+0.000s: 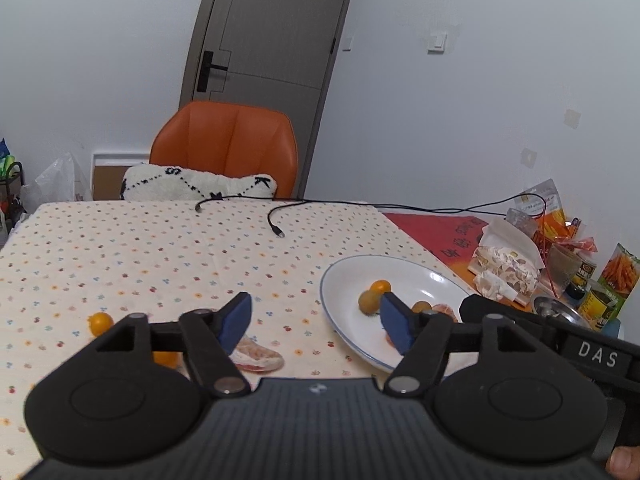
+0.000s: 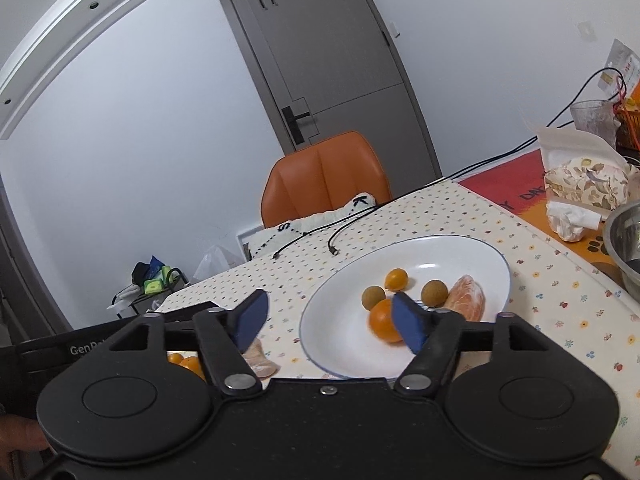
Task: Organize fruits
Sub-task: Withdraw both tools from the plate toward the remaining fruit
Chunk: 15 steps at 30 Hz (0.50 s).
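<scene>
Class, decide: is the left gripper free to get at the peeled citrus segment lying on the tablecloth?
Probably yes. The left gripper is open, and the peeled citrus segment lies uncovered on the tablecloth just below its left pad, outside the plate.

The counter wears a cream cloth (image 1: 160, 248) dotted with small red, orange and blue flowers. The plate (image 2: 460, 252) is white with a thin blue rim line. On it lie orange kumquats (image 2: 396, 279), two olive-brown round fruits (image 2: 434, 293) and a pale orange peeled segment (image 2: 468, 298). Both grippers are black with blue fingers (image 1: 236, 322). The chair (image 1: 224, 140) is orange, the door (image 1: 272, 32) grey.
</scene>
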Each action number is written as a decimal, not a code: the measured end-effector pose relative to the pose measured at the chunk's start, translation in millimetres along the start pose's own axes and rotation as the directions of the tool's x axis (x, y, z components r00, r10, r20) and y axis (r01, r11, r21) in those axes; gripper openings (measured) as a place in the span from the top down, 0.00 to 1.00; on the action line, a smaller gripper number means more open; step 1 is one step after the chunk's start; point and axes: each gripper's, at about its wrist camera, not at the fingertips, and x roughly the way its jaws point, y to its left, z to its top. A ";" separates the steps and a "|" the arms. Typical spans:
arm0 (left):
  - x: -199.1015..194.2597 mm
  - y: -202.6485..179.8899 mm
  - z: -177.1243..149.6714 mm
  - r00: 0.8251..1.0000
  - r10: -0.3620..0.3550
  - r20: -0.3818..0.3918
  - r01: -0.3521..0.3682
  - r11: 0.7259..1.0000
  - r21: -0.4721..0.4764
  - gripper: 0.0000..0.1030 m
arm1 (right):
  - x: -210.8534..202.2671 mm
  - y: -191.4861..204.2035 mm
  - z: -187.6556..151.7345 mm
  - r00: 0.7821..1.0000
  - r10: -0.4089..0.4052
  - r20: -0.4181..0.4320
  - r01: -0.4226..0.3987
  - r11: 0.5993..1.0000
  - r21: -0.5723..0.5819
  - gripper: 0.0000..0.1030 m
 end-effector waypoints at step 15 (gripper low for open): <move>-30.6 38.0 6.7 0.998 0.068 0.003 -0.068 0.995 -0.072 0.20 | -6.4 22.8 0.1 0.999 0.034 0.006 -0.034 0.999 0.016 0.00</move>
